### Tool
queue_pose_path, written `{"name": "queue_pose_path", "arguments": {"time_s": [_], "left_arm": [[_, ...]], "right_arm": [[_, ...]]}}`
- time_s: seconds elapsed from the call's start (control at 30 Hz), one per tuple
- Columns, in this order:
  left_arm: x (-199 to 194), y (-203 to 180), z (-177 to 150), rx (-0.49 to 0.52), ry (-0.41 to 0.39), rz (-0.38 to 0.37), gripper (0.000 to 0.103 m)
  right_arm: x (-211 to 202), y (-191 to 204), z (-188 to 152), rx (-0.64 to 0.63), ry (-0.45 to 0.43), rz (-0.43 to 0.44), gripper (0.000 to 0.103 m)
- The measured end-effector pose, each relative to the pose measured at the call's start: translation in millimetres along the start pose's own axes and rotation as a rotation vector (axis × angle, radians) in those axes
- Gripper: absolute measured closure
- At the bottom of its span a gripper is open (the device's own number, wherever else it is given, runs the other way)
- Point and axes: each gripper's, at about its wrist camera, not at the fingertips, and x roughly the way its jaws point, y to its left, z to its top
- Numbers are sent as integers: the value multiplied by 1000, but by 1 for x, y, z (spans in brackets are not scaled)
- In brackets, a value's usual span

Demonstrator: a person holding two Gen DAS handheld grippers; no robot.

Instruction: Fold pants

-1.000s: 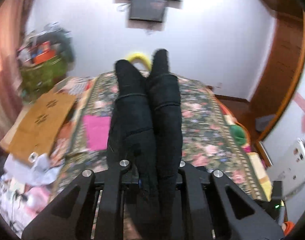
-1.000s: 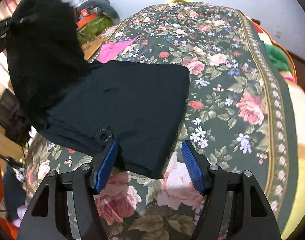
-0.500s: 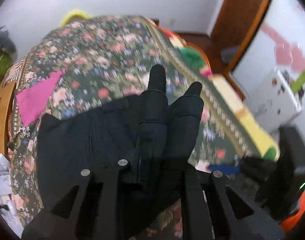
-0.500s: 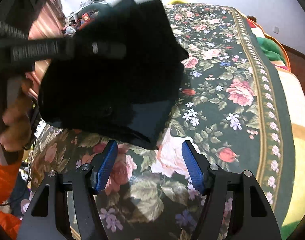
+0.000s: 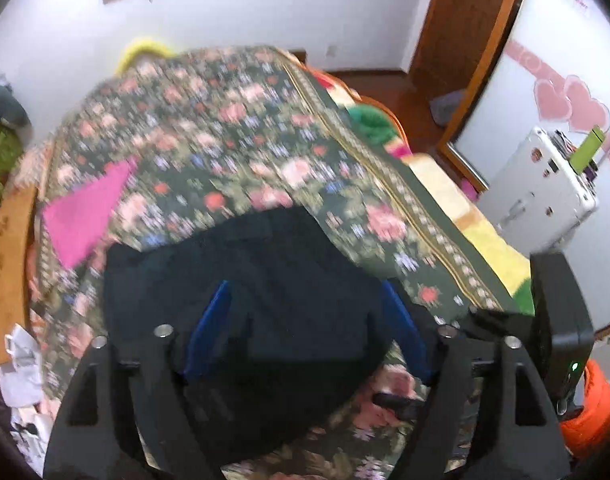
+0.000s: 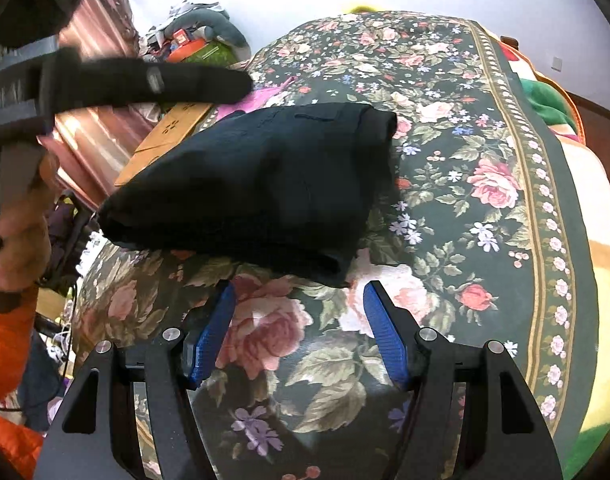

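The black pants [image 6: 261,192] lie folded in a thick stack on the floral bedspread [image 6: 485,184]. They also show in the left wrist view [image 5: 265,280]. My left gripper [image 5: 305,308] is open and hovers just above the stack, its blue pads [image 5: 209,320] apart with nothing between them. In the right wrist view the left gripper's black-covered fingers [image 6: 153,80] stick out above the stack's far left. My right gripper [image 6: 299,304] is open and empty, just short of the stack's near edge.
A pink cloth [image 5: 85,212] lies on the bed behind the pants. A brown cardboard piece [image 6: 173,132] sits at the bed's left side, with clutter beyond. A white case [image 5: 541,188] and a wooden door frame [image 5: 465,40] stand to the right of the bed.
My left gripper carried the held part of the pants over onto the stack, then opened and let go. The pants now lie as a thicker folded stack. My right gripper drew back slightly.
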Motion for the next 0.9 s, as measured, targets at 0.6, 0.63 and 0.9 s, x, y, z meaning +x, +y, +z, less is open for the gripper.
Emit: {"name": "queue_pose_path", "arguments": {"time_s": [0.6,0.63,0.9], "left_arm": [[105,179,29,-158,196,281,11],[121,183,24,-147,237,300,11],[136,181,-20,-23,261,336,9]], "right_arm": [[-6,-2,6,31,-28,-64,40],[-7,-2,6,35,-28,-68,40],[-14,0,8,31,-44,-98,40]]}}
